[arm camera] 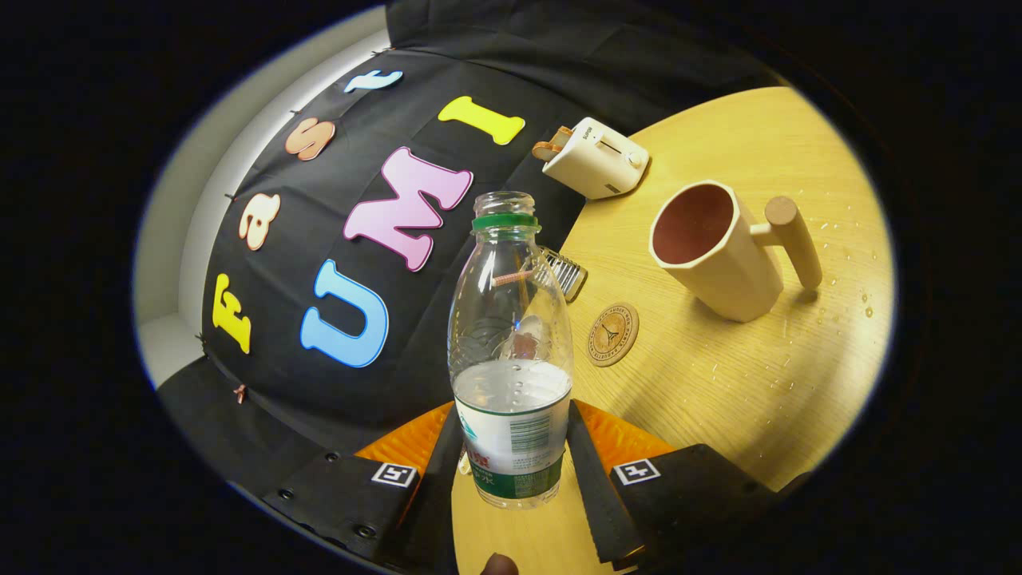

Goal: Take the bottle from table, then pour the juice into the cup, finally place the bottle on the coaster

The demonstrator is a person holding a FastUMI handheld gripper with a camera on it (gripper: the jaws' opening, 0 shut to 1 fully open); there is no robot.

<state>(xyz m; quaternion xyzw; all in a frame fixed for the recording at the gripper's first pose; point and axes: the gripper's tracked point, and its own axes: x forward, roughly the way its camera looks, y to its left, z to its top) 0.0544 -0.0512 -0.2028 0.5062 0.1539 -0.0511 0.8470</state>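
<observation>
A clear plastic bottle (511, 351) with a green neck ring and no cap stands between my fingers, partly filled with clear liquid. My gripper (512, 455) is shut on the bottle, both black pads pressing its labelled lower body. The whole view is tilted, so the table (718, 383) slants. Beyond the bottle and to its right stands a cream cup (715, 251) with a wooden handle and a dark red inside. A round wooden coaster (613, 334) lies on the table between the bottle and the cup, just ahead of my right finger.
A white toaster (595, 157) sits at the table's far edge against the black booth wall. A small ribbed metal object (565, 273) lies behind the bottle's shoulder. Water droplets dot the table past the cup.
</observation>
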